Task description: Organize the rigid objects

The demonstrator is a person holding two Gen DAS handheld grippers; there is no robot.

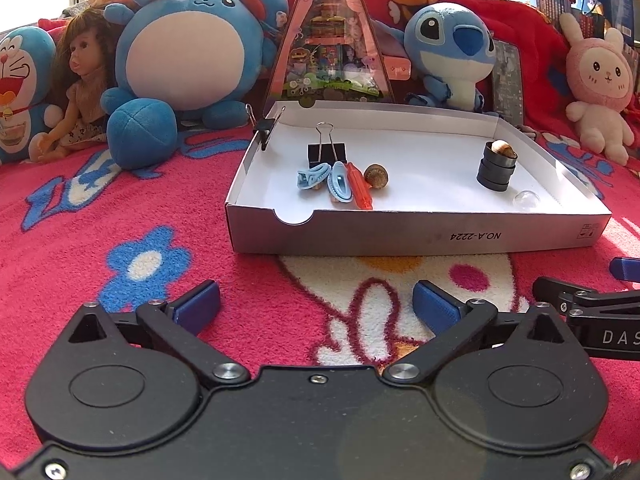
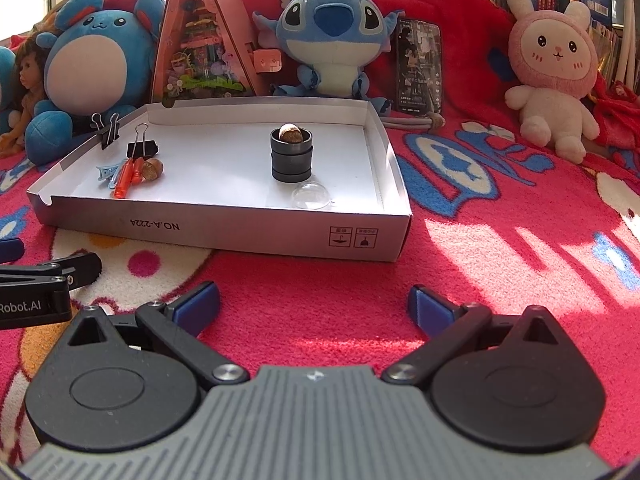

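Pink blanket (image 1: 120,216) | tray (image 1: 400,236) beyond spread fingers (image 1: 198,304) | nothing between

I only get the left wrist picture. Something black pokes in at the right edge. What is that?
Observer: That's the right gripper. Its own camera shows it open, with nothing between its fingers, only the pink blanket under it.
Operator: And the dark slab beside the blue plush?
Observer: It leans upright against the red cover, with a picture and text on its face. A grey elastic band with a wooden bead lies at its foot.
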